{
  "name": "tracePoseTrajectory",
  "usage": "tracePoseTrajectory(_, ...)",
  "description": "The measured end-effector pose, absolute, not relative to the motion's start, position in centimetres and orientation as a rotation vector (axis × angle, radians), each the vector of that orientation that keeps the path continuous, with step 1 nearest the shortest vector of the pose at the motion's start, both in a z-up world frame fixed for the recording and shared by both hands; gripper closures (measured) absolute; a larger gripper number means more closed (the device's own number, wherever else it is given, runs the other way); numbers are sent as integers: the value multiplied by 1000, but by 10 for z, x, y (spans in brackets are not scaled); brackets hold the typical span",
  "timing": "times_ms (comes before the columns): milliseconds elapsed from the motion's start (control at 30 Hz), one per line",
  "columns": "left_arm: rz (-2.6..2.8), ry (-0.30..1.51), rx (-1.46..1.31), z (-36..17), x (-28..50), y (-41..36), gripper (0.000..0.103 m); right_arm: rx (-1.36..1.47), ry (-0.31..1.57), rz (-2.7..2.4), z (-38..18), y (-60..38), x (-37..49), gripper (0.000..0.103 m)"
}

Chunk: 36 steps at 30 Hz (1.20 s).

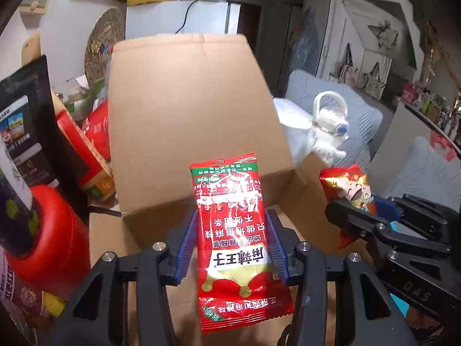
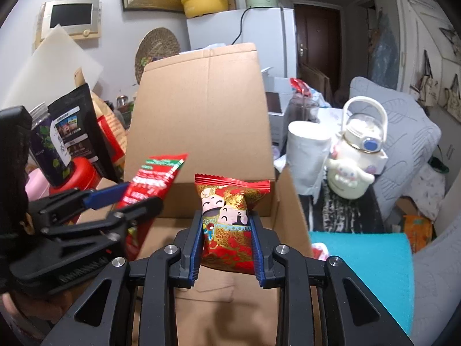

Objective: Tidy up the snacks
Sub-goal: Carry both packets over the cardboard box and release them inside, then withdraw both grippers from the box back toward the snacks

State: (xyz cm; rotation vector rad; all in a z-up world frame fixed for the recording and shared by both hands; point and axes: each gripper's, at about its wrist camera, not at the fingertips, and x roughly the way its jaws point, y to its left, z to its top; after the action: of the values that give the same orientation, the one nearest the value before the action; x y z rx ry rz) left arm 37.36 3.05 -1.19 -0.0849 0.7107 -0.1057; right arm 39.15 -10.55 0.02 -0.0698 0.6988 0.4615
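Both grippers are carrying snacks toward the open cardboard box [image 1: 187, 109]. Left gripper [image 1: 232, 248] is clamping a long red sachet [image 1: 230, 230] across its middle, the blue ribbed pads pressing on its two long edges, so the crimped top is sticking out ahead over the box and the bottom is hanging back toward me. Right gripper [image 2: 227, 230] is squeezing a plump red-and-gold packet [image 2: 227, 216] printed with cartoon faces, its serrated seal pointing forward above the box's near edge.

I am judging both packs to be light and soft. The sachet is a flat, glossy foil film and looks slippery; it is bowing a little between the pads, so holding it mid-length is keeping it from flopping. The packet is a puffed pillow that gives under pressure, and whatever is inside may crush, so a gentle hold at its waist seems right.

The box is plain brown corrugated board, stiff, with its tall back flap standing upright. A white kettle-shaped bottle [image 2: 360, 144] is standing off to the right.
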Motion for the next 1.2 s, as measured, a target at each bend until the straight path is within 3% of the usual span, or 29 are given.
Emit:
tracePoseTrajectory(367, -9, 820, -59, -33, 389, 30, 56, -106, 805, 407, -28, -93, 409, 73)
tracePoseTrajectory(467, 20, 815, -46, -32, 387, 30, 55, -90, 829, 403, -30, -94, 411, 64)
tracePoseTrajectory(500, 33, 811, -31, -31, 387, 29, 53, -89, 829, 395, -30, -95, 411, 62)
tracePoseTrajectory(567, 79, 791, 10, -28, 384, 26, 39, -97, 825, 384, -28, -96, 409, 60)
tracePoseTrajectory(633, 95, 765, 24, -24, 381, 25, 34, -87, 819, 385, -25, -99, 407, 60)
tracePoseTrajectory(1200, 70, 647, -18, 39, 313, 36, 33, -111, 671, 359, 39, -111, 336, 60)
